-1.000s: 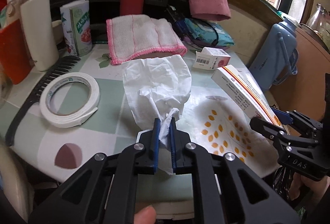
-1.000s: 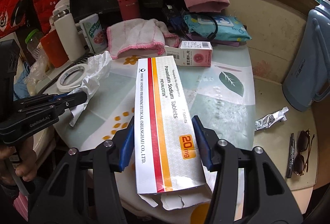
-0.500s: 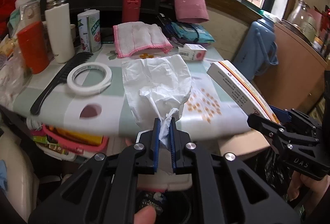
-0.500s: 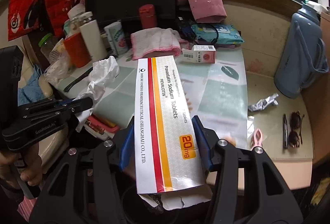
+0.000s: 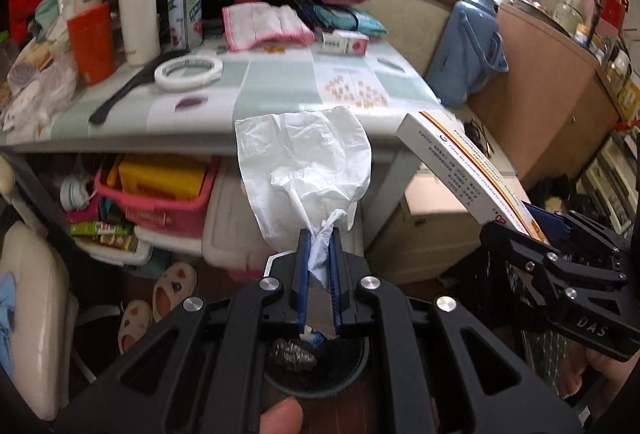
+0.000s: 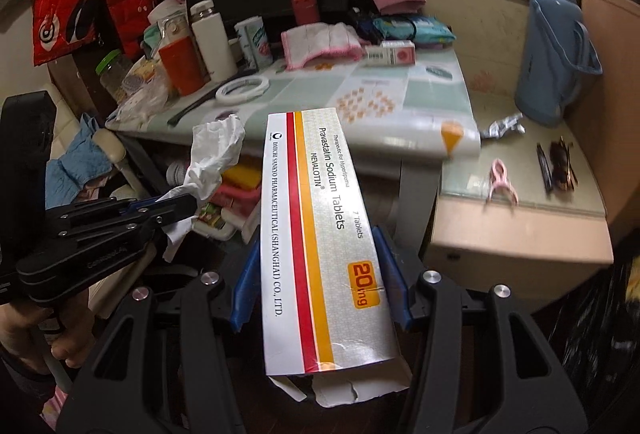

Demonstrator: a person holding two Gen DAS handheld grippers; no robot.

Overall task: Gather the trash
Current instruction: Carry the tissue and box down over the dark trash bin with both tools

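Note:
My left gripper (image 5: 319,238) is shut on a crumpled white tissue (image 5: 304,162), held in the air in front of the table edge and above a dark round bin (image 5: 316,358) that holds crumpled trash. My right gripper (image 6: 318,266) is shut on a long white medicine box (image 6: 316,234) with red and orange stripes and a torn end flap. The box also shows in the left wrist view (image 5: 460,162), to the right of the tissue. The tissue and left gripper show in the right wrist view (image 6: 212,158), to the left of the box.
The table (image 5: 280,82) carries a tape roll (image 5: 188,72), comb (image 5: 128,94), small box (image 5: 344,42), pink cloth (image 5: 264,24) and bottles. Bins and a pink basket (image 5: 160,202) sit under it. A blue thermos (image 6: 552,50), foil wrapper (image 6: 502,126), pink clip (image 6: 502,182) and sunglasses (image 6: 562,166) sit on the side cabinet.
Both grippers have pulled back from the table and dropped lower, carrying the tissue and the medicine box. The bin has come into view under the left gripper.

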